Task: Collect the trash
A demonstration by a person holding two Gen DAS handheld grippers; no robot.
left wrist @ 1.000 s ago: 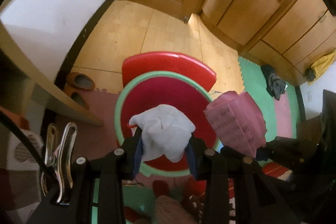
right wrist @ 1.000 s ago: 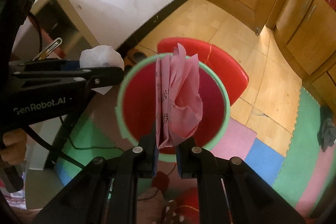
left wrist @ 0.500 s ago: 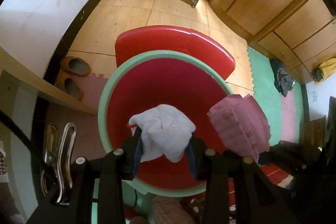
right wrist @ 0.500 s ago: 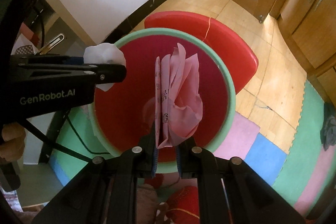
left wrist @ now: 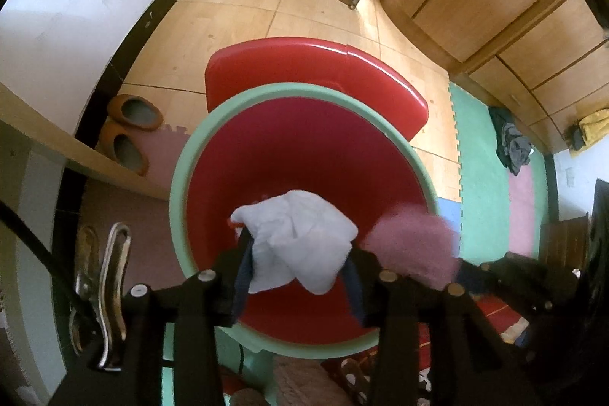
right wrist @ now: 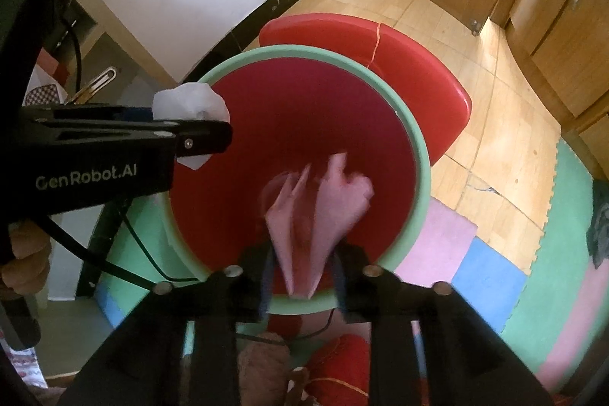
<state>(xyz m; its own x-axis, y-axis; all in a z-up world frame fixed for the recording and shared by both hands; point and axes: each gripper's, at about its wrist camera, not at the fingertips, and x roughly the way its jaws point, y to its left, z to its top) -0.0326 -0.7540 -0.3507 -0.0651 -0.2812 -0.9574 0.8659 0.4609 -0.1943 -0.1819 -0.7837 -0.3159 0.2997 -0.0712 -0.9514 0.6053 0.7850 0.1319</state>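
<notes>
Both grippers were held pointing steeply down over the mouth of a red bin (left wrist: 304, 147) with a pale green rim, its red lid (left wrist: 316, 67) tipped back behind it.

The left gripper (left wrist: 295, 276) had a crumpled white tissue (left wrist: 297, 238) between its fingers (left wrist: 243, 269). Its jaws had just been opening; the tissue was seen bulging out above the pads, and whether the pads pressed on it could not be told.

The right gripper (right wrist: 302, 276) had likewise just been opening its jaws. A pink paper (right wrist: 319, 212) (blurred, its folds fanned apart) was seen between the spread fingers (right wrist: 266, 273), a gap visible at either side of its lower point, so it was no longer pinched. The paper lay over the bin's red interior, inside the rim.

In the right wrist view the left gripper was seen from the side at the bin's left edge, the tissue over the rim. A pair of brown slippers (left wrist: 129, 128) was seen on the floor by the wall.
</notes>
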